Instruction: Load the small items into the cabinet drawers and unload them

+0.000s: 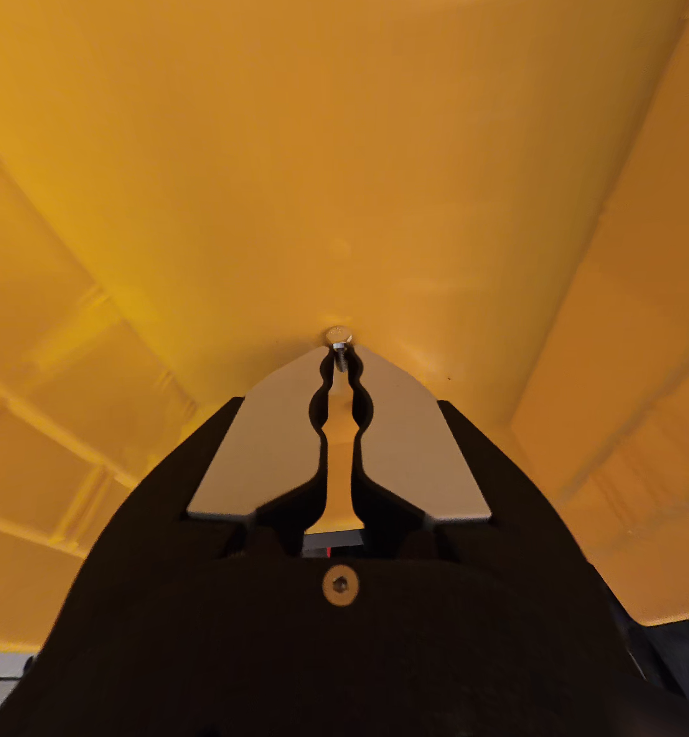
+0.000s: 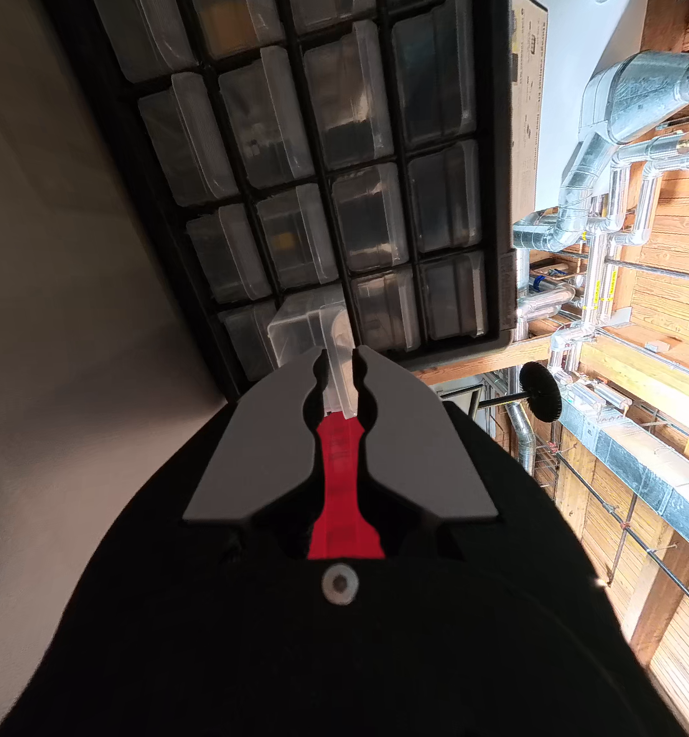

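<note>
The left tool (image 1: 339, 359) pinches a small silver hex-head bolt (image 1: 338, 342) by its threaded shank, its tips nearly together, inside a yellow plastic bin (image 1: 335, 159). The right tool (image 2: 341, 359) clamps narrowly on the handle of a clear plastic drawer (image 2: 307, 327) pulled partway out of a black multi-drawer cabinet (image 2: 506, 199). Only the right wrist view shows silver ducts (image 2: 634, 99) and wooden planking (image 2: 673, 279).

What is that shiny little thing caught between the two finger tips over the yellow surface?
A small silver bolt, pinched by its threaded shank at the tips of the left gripper, its head pointing at the yellow bin. The left wrist view shows it.
</note>
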